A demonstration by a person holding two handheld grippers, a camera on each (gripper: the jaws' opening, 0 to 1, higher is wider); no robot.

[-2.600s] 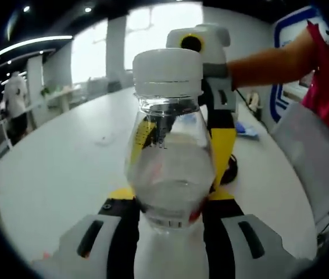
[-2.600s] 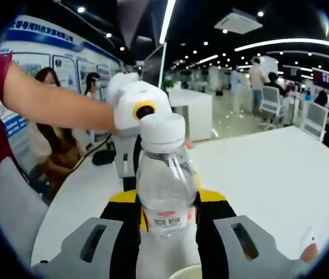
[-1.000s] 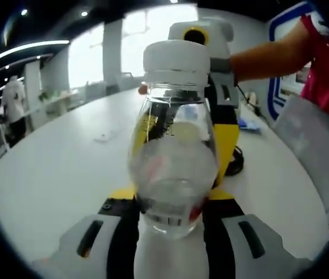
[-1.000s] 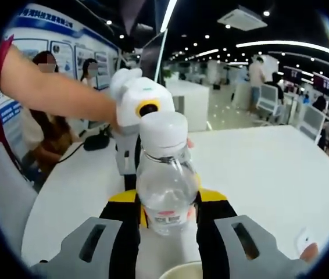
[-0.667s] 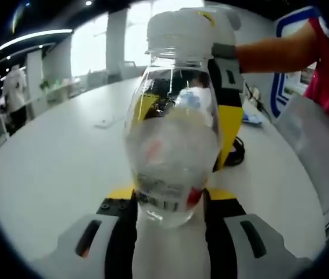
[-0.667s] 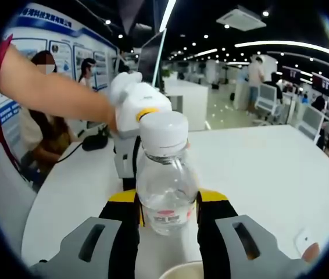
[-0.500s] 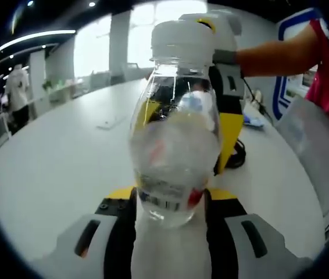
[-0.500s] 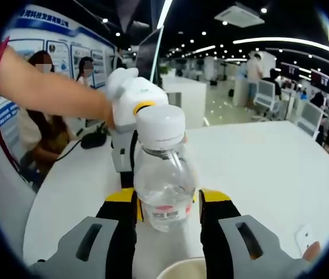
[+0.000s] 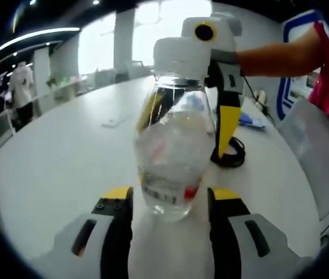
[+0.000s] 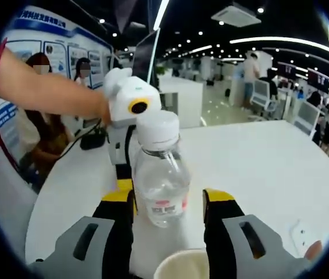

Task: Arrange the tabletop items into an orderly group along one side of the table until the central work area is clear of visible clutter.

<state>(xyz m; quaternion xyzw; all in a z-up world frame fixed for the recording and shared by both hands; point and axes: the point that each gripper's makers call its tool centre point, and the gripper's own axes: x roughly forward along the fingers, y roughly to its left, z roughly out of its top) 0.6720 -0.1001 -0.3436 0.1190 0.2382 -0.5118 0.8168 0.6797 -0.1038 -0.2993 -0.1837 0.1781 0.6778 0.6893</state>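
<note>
Both grippers' jaws now parted off bottle (image 9: 173, 157), left gripper (image 9: 170, 200), right gripper (image 10: 168, 200), forearms level.

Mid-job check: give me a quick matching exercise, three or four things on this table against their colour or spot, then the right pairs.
Things:
1. bottle cap
2. cable coil
3. paper cup
4. blue item

Descriptions:
A. black, on the table behind the bottle
B. rim at the bottom edge of the right gripper view
C. white
D. far side of the table, by the person's arm

Pairs: 1-C, 2-A, 3-B, 4-D
</note>
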